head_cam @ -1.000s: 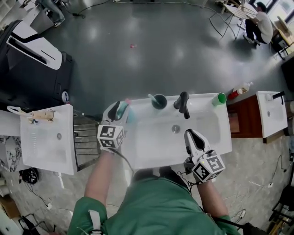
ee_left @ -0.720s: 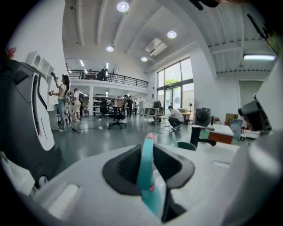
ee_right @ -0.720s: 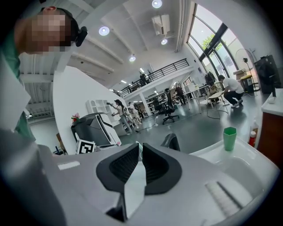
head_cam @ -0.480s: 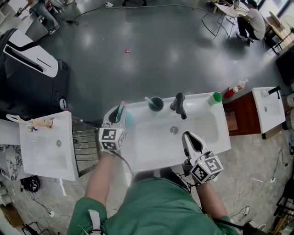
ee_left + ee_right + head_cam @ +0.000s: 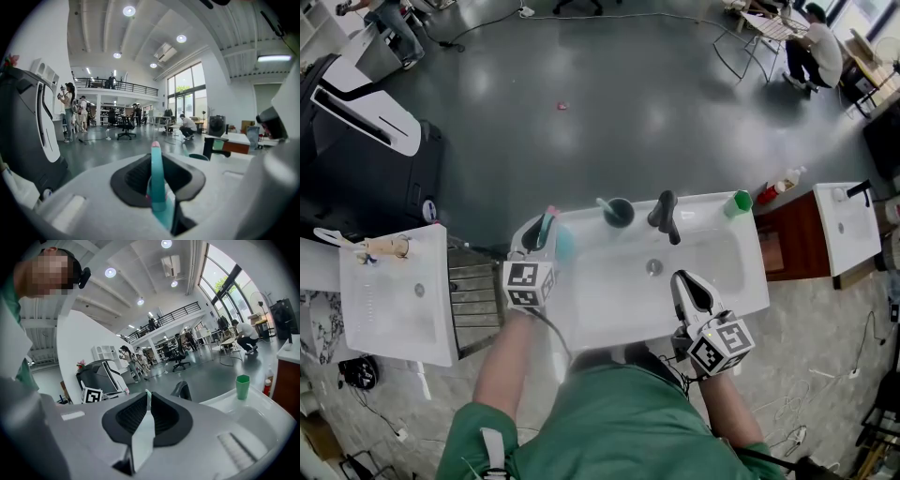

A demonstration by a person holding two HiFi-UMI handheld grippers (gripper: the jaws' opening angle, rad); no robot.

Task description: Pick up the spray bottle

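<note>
The spray bottle (image 5: 563, 245) is teal with a pink tip and stands at the back left corner of the white sink (image 5: 609, 298). My left gripper (image 5: 542, 225) is shut on it. In the left gripper view the bottle's teal neck (image 5: 156, 183) is pinched between the dark pads, with the pink tip poking up above them. My right gripper (image 5: 686, 279) hovers over the front right part of the basin, apart from the bottle. In the right gripper view its pads (image 5: 161, 413) meet at the tip with nothing held.
A black faucet (image 5: 667, 214), a dark cup with a toothbrush (image 5: 619, 212) and a green cup (image 5: 737, 202) line the sink's back edge. A wooden cabinet (image 5: 787, 246) with a red-and-white bottle (image 5: 778, 185) stands to the right. Other basins sit left (image 5: 394, 300) and right (image 5: 848, 225).
The left gripper's jaws have closed on the spray bottle's neck. Neither hand has shifted noticeably.
</note>
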